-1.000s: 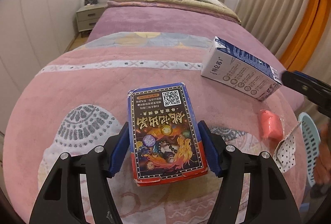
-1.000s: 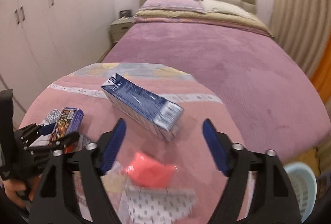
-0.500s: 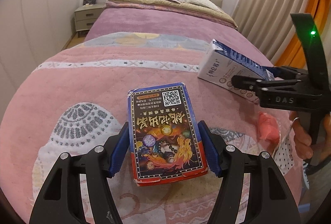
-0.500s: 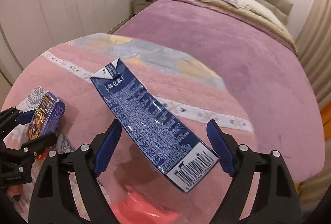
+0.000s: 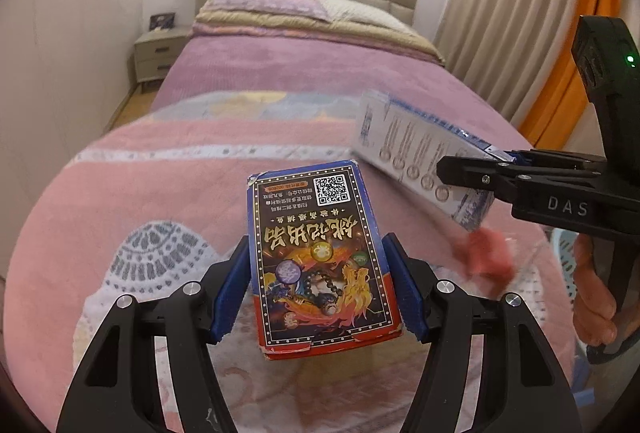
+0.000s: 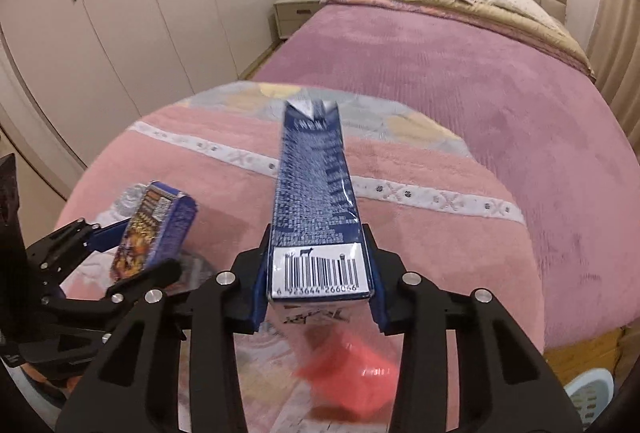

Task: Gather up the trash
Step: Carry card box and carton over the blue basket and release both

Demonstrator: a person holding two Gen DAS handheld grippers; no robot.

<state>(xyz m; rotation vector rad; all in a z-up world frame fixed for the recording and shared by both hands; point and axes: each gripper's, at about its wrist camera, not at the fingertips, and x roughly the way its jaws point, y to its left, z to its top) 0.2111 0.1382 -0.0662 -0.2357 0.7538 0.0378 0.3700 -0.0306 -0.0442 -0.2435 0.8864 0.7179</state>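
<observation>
A printed card box [image 5: 316, 217] with a QR code stands between the blue pads of my left gripper [image 5: 316, 273], which is shut on it just above the pink blanket [image 5: 160, 201]. My right gripper [image 6: 317, 245] is closing on the barcode end of a blue and white milk carton [image 6: 314, 185], and its pads touch both sides. The left wrist view shows the same carton [image 5: 412, 149] at the right, its near end in the right gripper [image 5: 472, 169]. In the right wrist view the left gripper [image 6: 132, 245] holds the card box [image 6: 156, 225] at the lower left.
A crumpled red wrapper [image 6: 348, 369] lies on the blanket below the carton, with patterned white paper beside it. A pale blue basket [image 6: 592, 393] stands on the floor at the bed's right corner. A hand [image 5: 592, 297] grips the right tool. Wardrobes line the left wall.
My right gripper came in over the milk carton, lined up with it, and its jaws narrowed onto the barcode end. The left gripper and its card box stayed put.
</observation>
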